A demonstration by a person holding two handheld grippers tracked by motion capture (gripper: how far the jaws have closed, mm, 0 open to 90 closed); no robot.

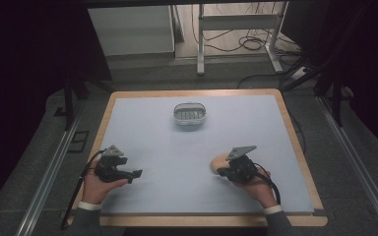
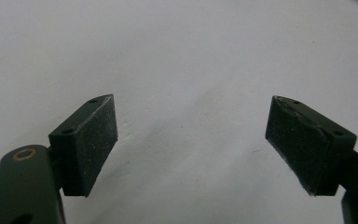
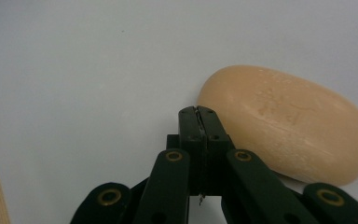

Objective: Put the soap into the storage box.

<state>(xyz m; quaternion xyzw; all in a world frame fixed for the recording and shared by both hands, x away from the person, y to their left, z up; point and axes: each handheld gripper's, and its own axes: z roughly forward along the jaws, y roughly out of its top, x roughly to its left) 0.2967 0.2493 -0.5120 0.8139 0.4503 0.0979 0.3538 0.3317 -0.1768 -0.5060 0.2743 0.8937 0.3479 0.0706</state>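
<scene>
While the person's left hand [image 1: 98, 184] rests at the near left of the pale blue mat [image 1: 177, 147], its left gripper [image 1: 137, 174] lies low and points right across the mat, jaws spread wide with nothing between them. At the near right, the right hand [image 1: 256, 187] comes in from the near edge, wrist angled left, and holds the right gripper [image 3: 198, 112] with its jaws pressed flat together, empty. A tan bar of soap [image 3: 289, 123] lies on the mat just beside those closed tips. Far off at centre stands a clear soap dish [image 1: 190, 113].
</scene>
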